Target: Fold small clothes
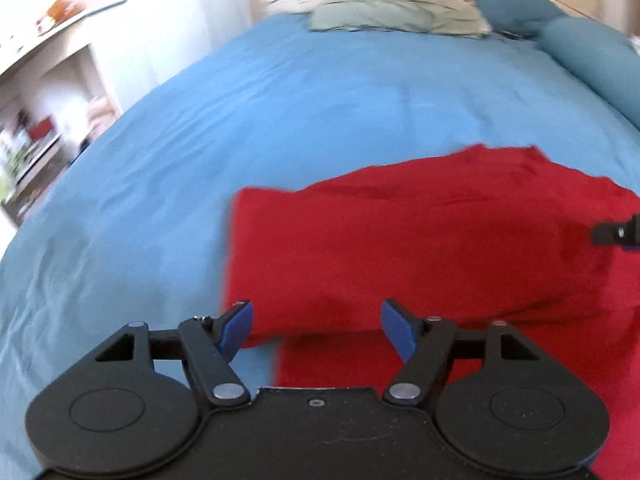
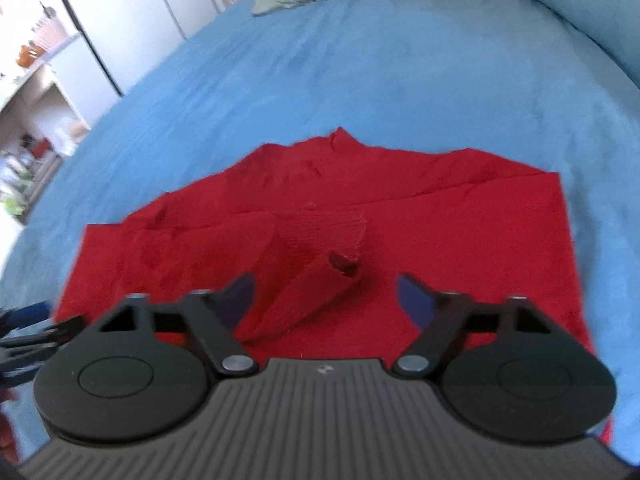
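We see a blue bedsheet [image 1: 280, 120] covering the bed, pillows [image 1: 400, 16] at its head, shelves [image 1: 48, 92] alongside. A red garment [image 2: 400, 220] lies partly folded near us. Both our left gripper [image 1: 316, 328] and right gripper [image 2: 326, 300] gape wide, holding nothing.

Red garment [image 1: 420, 248] on blue bed [image 1: 240, 140]

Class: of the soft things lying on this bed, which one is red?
The crumpled red fabric garment, nearest both open grippers; the pillows at the headboard are grey-green and teal.

No words, numbers or brand names can be read anywhere here; everything's too blurred for lettering
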### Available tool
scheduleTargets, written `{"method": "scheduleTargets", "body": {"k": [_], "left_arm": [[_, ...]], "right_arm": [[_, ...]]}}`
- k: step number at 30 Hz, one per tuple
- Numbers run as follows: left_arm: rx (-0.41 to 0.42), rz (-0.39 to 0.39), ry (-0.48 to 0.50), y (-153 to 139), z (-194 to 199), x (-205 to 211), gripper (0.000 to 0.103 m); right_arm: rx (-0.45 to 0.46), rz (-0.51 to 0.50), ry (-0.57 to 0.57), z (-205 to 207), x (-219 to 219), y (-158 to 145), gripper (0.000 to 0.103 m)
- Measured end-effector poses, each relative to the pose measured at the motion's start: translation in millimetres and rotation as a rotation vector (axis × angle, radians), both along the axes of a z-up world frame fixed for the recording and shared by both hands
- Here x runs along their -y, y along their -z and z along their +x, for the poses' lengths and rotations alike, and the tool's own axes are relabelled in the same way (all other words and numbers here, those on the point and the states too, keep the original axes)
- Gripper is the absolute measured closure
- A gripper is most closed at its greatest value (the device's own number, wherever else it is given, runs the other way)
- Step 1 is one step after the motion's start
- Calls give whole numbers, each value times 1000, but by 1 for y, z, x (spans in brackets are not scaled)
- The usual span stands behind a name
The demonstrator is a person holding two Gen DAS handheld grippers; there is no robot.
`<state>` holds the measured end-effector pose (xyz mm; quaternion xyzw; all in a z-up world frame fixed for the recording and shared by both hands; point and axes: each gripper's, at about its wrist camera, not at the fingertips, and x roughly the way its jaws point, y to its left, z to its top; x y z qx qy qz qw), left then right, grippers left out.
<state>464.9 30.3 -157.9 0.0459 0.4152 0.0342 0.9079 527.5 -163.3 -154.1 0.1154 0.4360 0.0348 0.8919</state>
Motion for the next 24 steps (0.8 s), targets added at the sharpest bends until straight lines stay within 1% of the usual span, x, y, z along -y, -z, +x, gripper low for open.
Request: {"method": "scheduleTargets", "body": {"k": [2, 4, 5, 6, 8, 10, 12, 14, 16, 17, 19, 20, 21, 22, 23, 24], "left_arm": [[-11, 9, -18, 6, 0, -14, 27], [-25, 21, -30, 13, 1, -24, 27], [-30, 22, -30, 15, -2, -29, 27], [-35, 24, -29, 17, -1, -32, 27], [-42, 31, -28, 23, 1, -34, 28], [-41, 19, -36, 25, 2, -37, 28], [-38, 1, -43, 24, -1, -36, 29], [-33, -14, -46, 24, 5, -36, 29], [-26, -24, -28, 26, 11, -30, 29], [-24, -23, -16, 26, 13, -28, 29], [-27, -20, 2, 28, 18, -21, 31], [-34, -21, 8, 30, 21, -18, 35], [-41, -23, 11, 33, 23, -17, 41], [-43, -29, 14, 33, 23, -17, 43], [-41, -29, 18, 33, 21, -15, 48], [-41, -27, 26, 31, 19, -15, 57]], "right_arm": [[-18, 4, 36, 5, -7, 9, 31], [-27, -15, 70, 7, -12, 14, 36], [-28, -26, 83, 8, -14, 15, 46], [-26, -40, 91, 7, -16, 15, 64], [-8, -76, 91, 6, -19, 10, 82], [33, -121, 81, 3, -20, -4, 82], [99, -140, 81, -1, -14, -31, 83], [160, -182, 96, -4, -4, -58, 83], [189, -227, 120, -9, 14, -80, 83], [192, -260, 140, -11, 24, -86, 83], [177, -332, 164, -14, 41, -86, 83], [161, -359, 181, -16, 50, -80, 83], [145, -365, 192, -17, 58, -71, 83], [130, -373, 194, -19, 65, -61, 83], [109, -402, 186, -19, 68, -50, 83], [100, -418, 180, -20, 70, -43, 83]]}}
